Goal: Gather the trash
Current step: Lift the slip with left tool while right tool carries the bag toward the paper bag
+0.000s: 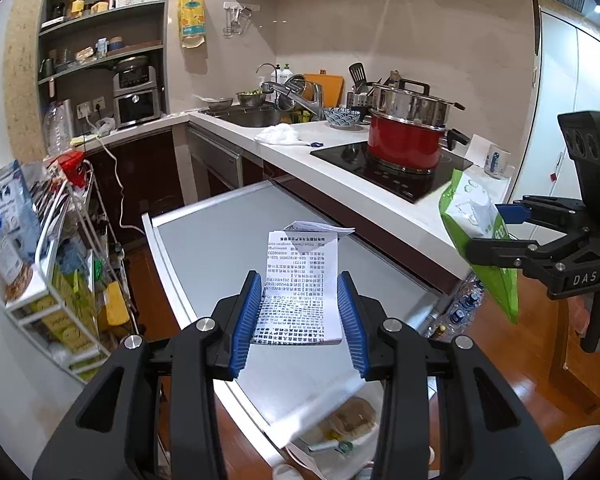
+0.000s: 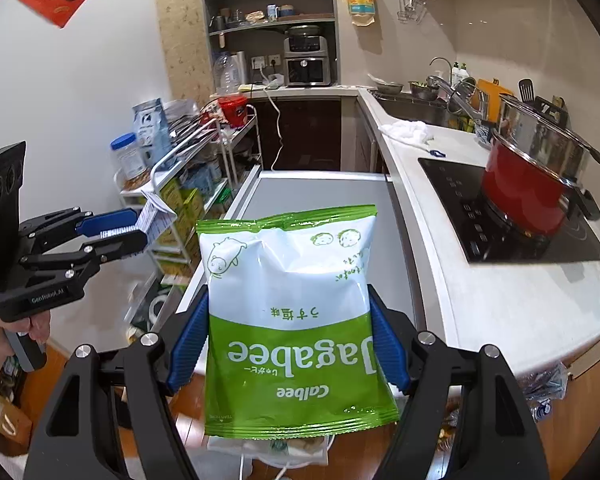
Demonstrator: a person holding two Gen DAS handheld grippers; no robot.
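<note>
Holding both items above the grey worktop point(image 1: 228, 220) | left gripper point(image 1: 300, 312) jaws clamp my paper receipt point(image 1: 300, 276) | right gripper point(image 2: 290, 344) jaws grip my green-and-white snack bag point(image 2: 292, 312)

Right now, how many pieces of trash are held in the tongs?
2. The left tongs hold a receipt above the grey table. The right tongs hold a green snack bag. More trash may lie below, out of clear view.

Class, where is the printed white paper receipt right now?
The printed white paper receipt is gripped between the left gripper's blue fingers, above the grey pull-out table, left of the green snack bag.
</note>
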